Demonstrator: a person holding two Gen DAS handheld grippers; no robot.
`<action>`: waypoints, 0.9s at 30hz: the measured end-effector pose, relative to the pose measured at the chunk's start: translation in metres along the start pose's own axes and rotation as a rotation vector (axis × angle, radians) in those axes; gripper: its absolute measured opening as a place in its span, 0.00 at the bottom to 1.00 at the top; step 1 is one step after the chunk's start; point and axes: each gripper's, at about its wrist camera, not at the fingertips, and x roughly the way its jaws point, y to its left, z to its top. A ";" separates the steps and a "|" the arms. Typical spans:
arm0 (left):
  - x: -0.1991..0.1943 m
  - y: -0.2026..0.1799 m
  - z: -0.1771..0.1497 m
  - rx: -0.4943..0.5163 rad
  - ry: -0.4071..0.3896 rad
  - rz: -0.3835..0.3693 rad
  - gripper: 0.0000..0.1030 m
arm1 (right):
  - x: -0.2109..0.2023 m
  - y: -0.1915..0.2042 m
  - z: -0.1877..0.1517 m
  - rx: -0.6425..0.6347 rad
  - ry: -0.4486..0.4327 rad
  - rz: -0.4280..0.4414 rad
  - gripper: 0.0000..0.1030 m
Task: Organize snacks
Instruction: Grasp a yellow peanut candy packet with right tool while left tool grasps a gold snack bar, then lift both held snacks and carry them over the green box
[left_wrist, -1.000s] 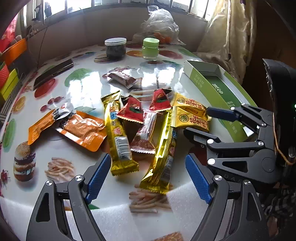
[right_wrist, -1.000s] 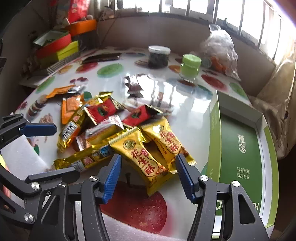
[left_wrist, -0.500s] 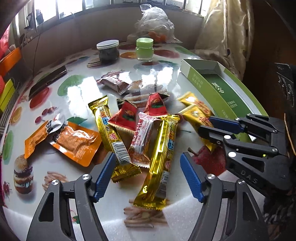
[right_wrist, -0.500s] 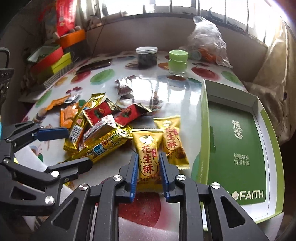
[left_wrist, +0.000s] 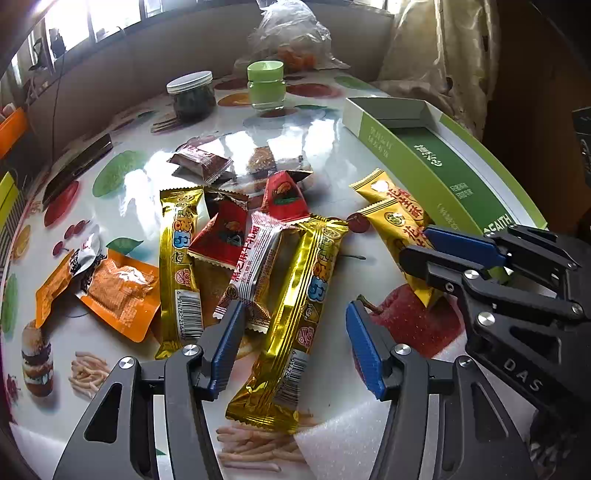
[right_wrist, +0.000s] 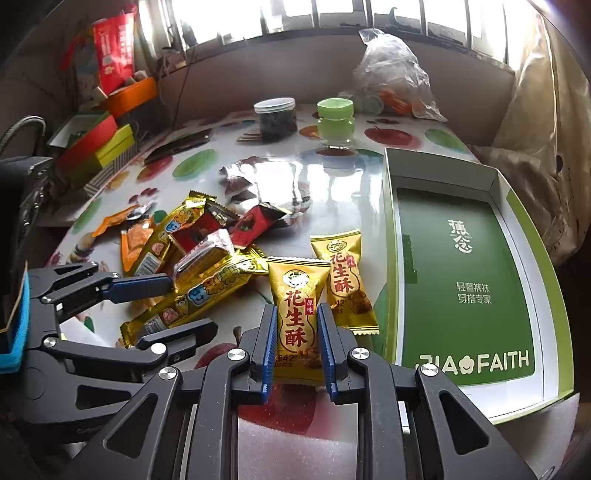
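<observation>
My right gripper (right_wrist: 295, 345) sits at six o'clock, its blue pads pressed against both sides of a yellow peanut candy packet (right_wrist: 295, 317). A second yellow packet (right_wrist: 341, 277) lies just beside it toward one o'clock. An open green box (right_wrist: 461, 266) fills three o'clock. My left gripper (right_wrist: 166, 306), jaws apart, reaches in at nine o'clock over a long gold snack bar (right_wrist: 199, 295).

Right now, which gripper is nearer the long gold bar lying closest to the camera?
Left. The left gripper straddles the long gold bar, jaws open. The right gripper sits off beside it, shut on a yellow peanut-crisp packet.
</observation>
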 end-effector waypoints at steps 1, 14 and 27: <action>0.001 0.000 0.000 0.003 0.002 0.000 0.46 | 0.000 0.000 0.000 0.001 0.000 -0.001 0.20; 0.001 0.004 0.002 -0.037 0.007 -0.015 0.26 | -0.004 -0.001 -0.002 0.036 -0.005 0.001 0.20; -0.024 0.007 0.007 -0.066 -0.048 -0.042 0.24 | -0.024 0.000 0.003 0.073 -0.048 0.012 0.20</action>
